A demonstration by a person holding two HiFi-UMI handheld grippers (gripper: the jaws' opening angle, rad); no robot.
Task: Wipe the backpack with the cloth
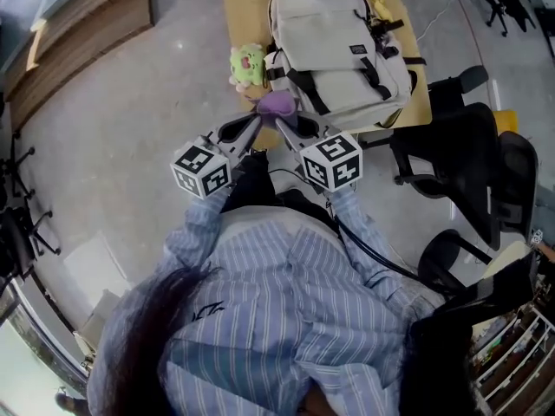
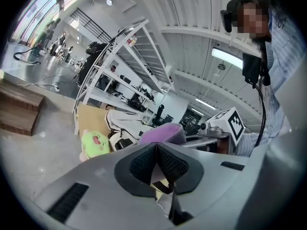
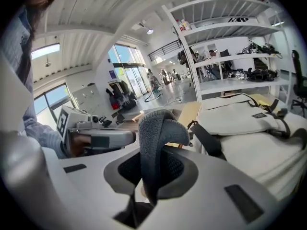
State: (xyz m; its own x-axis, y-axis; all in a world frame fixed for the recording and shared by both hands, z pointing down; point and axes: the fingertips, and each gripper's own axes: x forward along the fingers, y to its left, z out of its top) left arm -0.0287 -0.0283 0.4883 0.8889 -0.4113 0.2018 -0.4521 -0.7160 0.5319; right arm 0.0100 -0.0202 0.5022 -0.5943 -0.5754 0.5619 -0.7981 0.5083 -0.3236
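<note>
Beige fabric backpack (image 1: 334, 46) lies flat on tan wooden table (image 1: 243, 7), black straps facing up. Small green plush toy (image 1: 247, 65) sits just beside the backpack's left edge. Right gripper (image 3: 153, 166) has its fingers clenched on a purple fuzzy cloth (image 1: 276, 104), held near the backpack's near end, apart from it. Left gripper (image 2: 157, 147) sits just beside it, fingers pressed together on nothing. 2 black office chairs (image 1: 468, 163) stand right of the table.

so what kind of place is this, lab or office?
Likely an open-plan lab or workshop, not a home: tall white metal shelving loaded with gear, black office chairs, and a wide polished floor.
</note>
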